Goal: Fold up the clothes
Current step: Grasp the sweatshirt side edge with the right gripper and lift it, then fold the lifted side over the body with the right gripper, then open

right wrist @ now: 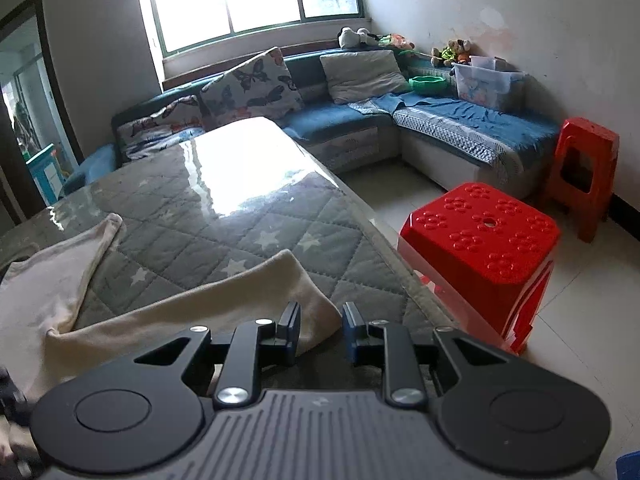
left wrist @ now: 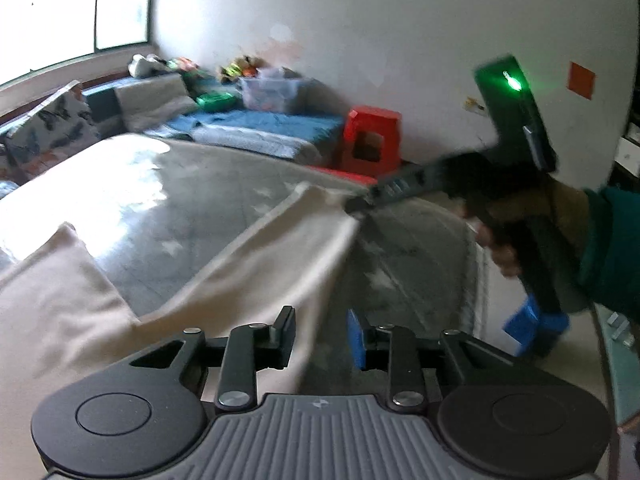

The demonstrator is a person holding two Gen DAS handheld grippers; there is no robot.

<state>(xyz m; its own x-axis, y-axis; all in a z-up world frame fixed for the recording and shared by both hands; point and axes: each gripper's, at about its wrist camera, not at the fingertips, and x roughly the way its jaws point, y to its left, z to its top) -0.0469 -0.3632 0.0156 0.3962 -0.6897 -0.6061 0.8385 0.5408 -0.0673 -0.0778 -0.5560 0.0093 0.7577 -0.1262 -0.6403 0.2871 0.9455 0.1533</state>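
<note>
A cream garment (left wrist: 256,264) lies spread on the grey star-quilted table (left wrist: 192,200). My left gripper (left wrist: 322,338) is open, its jaws on either side of the cloth's near edge. My right gripper (left wrist: 356,204) shows in the left wrist view at the garment's far corner, blurred. In the right wrist view the garment (right wrist: 200,308) lies in front of my right gripper (right wrist: 321,326), whose jaws stand apart over the cloth's corner. A sleeve (right wrist: 80,256) lies to the left.
A red plastic stool (right wrist: 480,248) stands close to the table's right edge, a taller red stool (right wrist: 580,176) behind it. A blue corner sofa (right wrist: 440,120) with cushions, a clear storage box (right wrist: 484,84) and toys runs under the window.
</note>
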